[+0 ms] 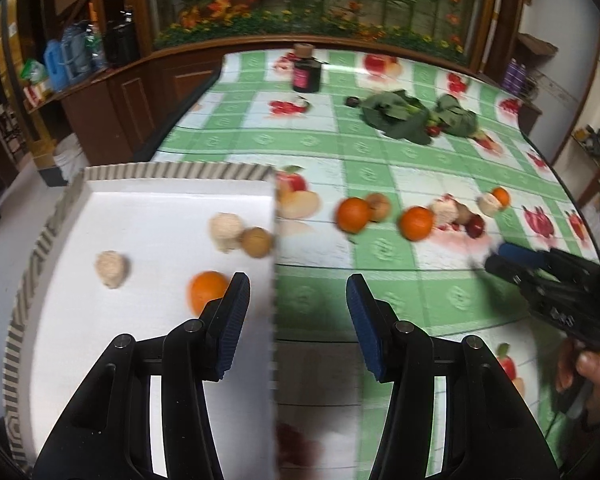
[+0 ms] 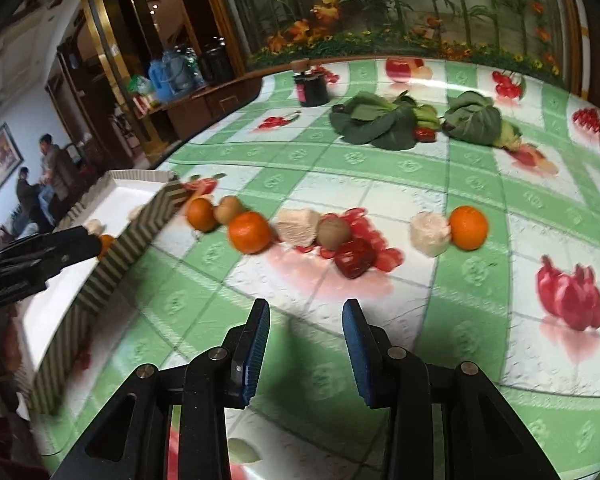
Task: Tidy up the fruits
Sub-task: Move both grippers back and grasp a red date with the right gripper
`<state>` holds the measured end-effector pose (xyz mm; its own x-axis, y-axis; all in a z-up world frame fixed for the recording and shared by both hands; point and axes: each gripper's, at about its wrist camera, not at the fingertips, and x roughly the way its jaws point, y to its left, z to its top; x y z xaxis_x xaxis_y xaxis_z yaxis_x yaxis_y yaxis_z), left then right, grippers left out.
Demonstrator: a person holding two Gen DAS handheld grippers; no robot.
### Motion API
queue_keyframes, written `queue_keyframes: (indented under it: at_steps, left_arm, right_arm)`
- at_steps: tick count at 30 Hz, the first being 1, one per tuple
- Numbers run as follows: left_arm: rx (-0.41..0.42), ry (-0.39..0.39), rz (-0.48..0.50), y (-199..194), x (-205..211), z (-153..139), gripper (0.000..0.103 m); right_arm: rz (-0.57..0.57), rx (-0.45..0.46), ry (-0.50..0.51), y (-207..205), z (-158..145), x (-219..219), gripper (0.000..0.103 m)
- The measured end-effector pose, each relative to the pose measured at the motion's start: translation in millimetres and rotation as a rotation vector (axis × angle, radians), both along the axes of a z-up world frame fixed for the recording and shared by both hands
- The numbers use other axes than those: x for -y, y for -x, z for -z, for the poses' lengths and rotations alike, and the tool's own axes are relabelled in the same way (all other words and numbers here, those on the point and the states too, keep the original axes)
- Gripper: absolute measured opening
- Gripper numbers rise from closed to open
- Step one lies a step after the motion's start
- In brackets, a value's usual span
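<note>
A white tray [image 1: 160, 208] with a striped rim holds an orange [image 1: 206, 290], a brown fruit [image 1: 256, 242] and two pale lumpy fruits [image 1: 226, 230]. My left gripper [image 1: 298, 284] hangs open and empty over the tray's right edge. On the tablecloth lies a row of loose fruit: oranges [image 2: 250, 232], a brown fruit [image 2: 333, 233], pale fruits [image 2: 298, 226] and a red fruit [image 2: 355, 258]. My right gripper [image 2: 306, 306] stands open and empty just short of that row, and shows blurred at the right of the left wrist view [image 1: 496, 256].
A dark jar [image 2: 311, 88] and two bunches of leafy greens [image 2: 380, 124] lie at the far side of the table. The tray's striped wall [image 2: 140, 240] stands left of the fruit row. Cabinets and people are beyond the table's left edge.
</note>
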<state>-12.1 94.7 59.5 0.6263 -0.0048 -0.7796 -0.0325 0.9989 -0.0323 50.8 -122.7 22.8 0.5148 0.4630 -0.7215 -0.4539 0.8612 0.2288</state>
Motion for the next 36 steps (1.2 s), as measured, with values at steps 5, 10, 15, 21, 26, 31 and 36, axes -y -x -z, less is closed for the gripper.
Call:
queue_keyframes:
  at_steps: [5,10,15,21,26,31,36]
  left_arm:
    - [-0.017,0.017,0.041,-4,18,4,0.050]
    - [-0.029,0.025,0.062,-9,29,7,0.050]
    - [-0.048,0.044,0.076,-20,38,8,0.050]
    - [-0.080,0.065,0.101,-36,55,13,0.050]
    - [-0.095,0.092,0.100,-54,66,17,0.050]
    - [-0.114,0.093,0.100,-73,77,24,0.050]
    - [-0.126,0.077,0.106,-88,85,34,0.050]
  right_arm:
    - [0.002,0.004,0.044,-21,3,3,0.037]
    - [-0.044,0.032,0.117,-36,7,-3,0.037]
    - [-0.112,0.058,0.137,-46,9,-10,0.032]
    - [-0.140,0.049,0.124,-35,9,-8,0.027]
    - [-0.113,0.043,0.090,-24,6,4,0.027]
    - [-0.094,-0.007,0.033,-26,9,16,0.027]
    - [-0.091,-0.031,-0.018,-30,11,24,0.027]
